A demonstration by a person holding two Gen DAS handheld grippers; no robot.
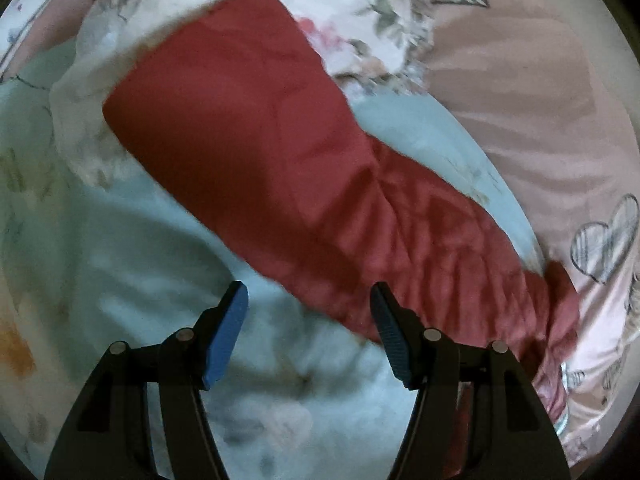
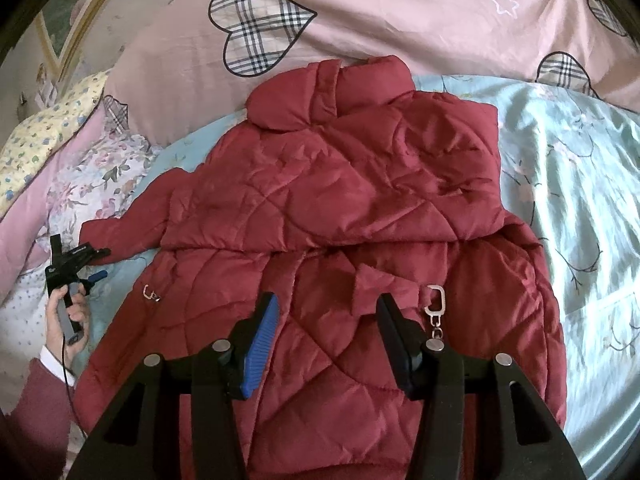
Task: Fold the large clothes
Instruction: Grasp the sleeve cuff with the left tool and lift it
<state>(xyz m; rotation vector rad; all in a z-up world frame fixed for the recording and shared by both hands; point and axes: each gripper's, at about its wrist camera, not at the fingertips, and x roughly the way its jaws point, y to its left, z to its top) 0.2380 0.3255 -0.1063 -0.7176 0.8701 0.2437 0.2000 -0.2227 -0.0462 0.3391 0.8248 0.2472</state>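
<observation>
A bed fills both views, spread with a pale blue floral sheet [image 2: 568, 200]. Across the top of the right wrist frame lies a pink duvet [image 2: 400, 12] printed with plaid hearts. At the left edge sit a yellow flowered pillow [image 2: 44, 136] and a white floral quilt [image 2: 100, 176].

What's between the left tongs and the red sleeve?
Only bare pale blue floral bedsheet, seen in the left wrist view. The open left tongs hover just short of the red sleeve, holding nothing.

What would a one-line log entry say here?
jacket: on bed, one sleeve outstretched | left gripper: open, near sleeve | right gripper: open, above jacket
</observation>
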